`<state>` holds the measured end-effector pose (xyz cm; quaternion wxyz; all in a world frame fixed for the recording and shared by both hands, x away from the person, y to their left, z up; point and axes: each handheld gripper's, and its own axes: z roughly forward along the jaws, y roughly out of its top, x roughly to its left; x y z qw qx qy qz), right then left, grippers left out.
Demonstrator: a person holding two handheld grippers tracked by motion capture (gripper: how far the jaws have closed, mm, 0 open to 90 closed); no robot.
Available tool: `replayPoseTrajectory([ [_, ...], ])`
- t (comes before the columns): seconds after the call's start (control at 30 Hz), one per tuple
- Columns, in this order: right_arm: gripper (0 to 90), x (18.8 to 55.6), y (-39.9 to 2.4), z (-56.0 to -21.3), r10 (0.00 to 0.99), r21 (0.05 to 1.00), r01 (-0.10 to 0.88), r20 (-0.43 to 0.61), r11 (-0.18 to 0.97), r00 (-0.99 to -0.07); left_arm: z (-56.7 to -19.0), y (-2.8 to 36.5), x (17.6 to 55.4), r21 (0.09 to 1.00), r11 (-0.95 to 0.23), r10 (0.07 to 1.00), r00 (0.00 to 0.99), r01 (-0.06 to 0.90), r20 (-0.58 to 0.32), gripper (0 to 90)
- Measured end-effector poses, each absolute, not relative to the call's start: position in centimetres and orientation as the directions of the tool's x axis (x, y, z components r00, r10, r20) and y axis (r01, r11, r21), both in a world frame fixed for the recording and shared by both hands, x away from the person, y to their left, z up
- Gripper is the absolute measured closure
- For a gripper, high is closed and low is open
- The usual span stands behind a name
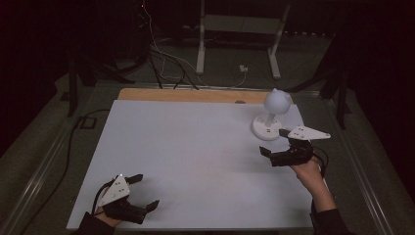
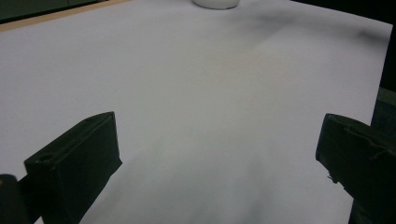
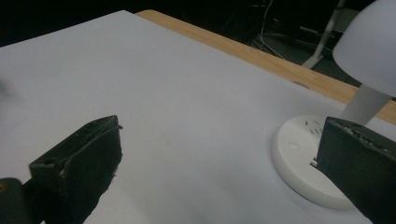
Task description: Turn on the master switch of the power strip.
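While both grippers' jaws stand released, right gripper (image 1: 278, 144) nears the untouched lamp (image 1: 270, 115); left gripper (image 1: 145, 192) idles on the tabletop (image 1: 195, 147).

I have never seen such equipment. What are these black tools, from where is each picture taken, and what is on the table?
A person holds a hand tool with two black jaws in each hand: the left gripper and the right gripper. One camera looks down from above; each other camera rides on a gripper and looks along its jaws. On the white table stands a small white lamp with a round base. Both grippers are open and hold nothing. The right one is close beside the lamp's base.
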<state>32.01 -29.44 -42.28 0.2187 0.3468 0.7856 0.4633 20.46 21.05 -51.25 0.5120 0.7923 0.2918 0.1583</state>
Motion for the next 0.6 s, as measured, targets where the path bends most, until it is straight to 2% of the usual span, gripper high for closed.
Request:
replayPoseTrajectory([
  [0.6, 0.0, 34.9, -31.0, -42.4, 0.788, 0.874, 0.388, 0.009, 0.292, -0.616, -51.2, 21.1, 20.5, 0.903, -0.304, 0.627, 0.778, 0.302, -0.049, 0.2],
])
